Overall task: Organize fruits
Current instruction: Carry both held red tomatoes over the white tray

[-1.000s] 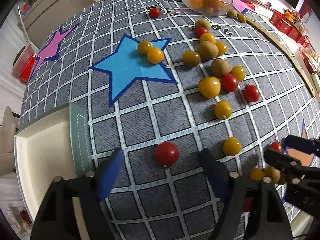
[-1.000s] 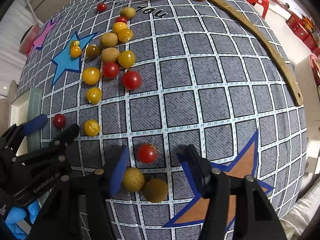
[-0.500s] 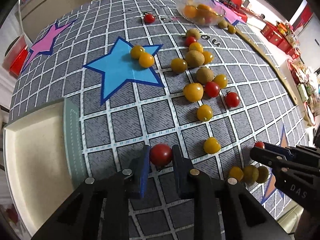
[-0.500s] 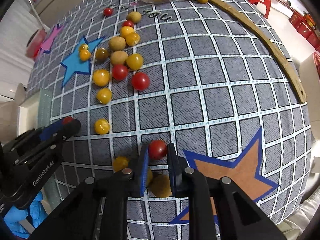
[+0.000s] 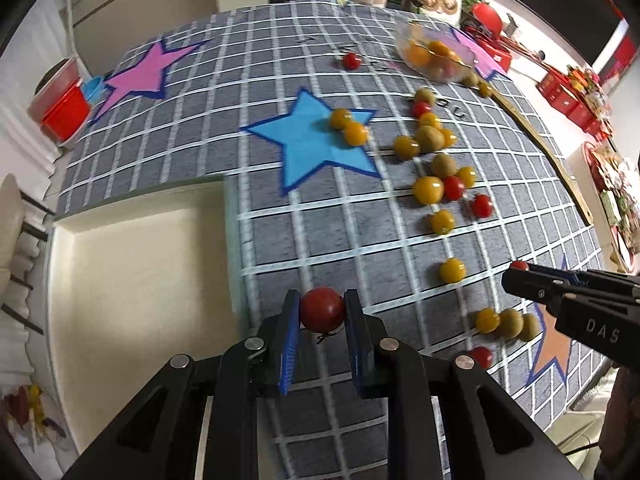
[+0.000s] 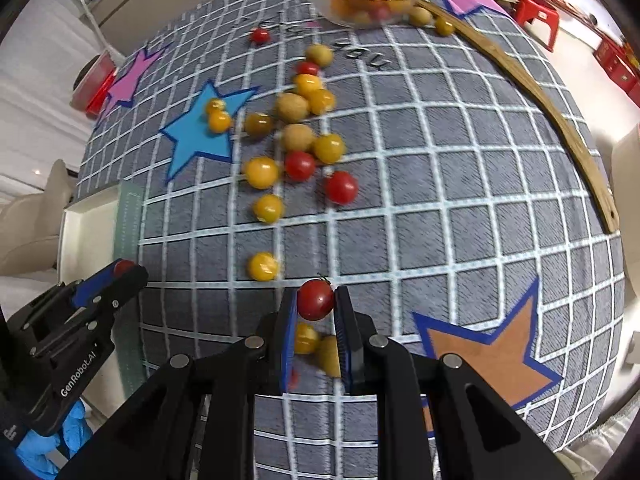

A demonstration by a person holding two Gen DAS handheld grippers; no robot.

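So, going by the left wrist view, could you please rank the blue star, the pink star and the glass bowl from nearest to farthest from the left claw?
1. Blue star, straight ahead of the left claw.
2. Pink star, far left.
3. Glass bowl, far right.

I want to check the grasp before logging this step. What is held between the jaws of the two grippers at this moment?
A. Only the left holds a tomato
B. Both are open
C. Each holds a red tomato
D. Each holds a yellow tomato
C: the left gripper is shut on a red tomato, and the right gripper is shut on another red tomato.
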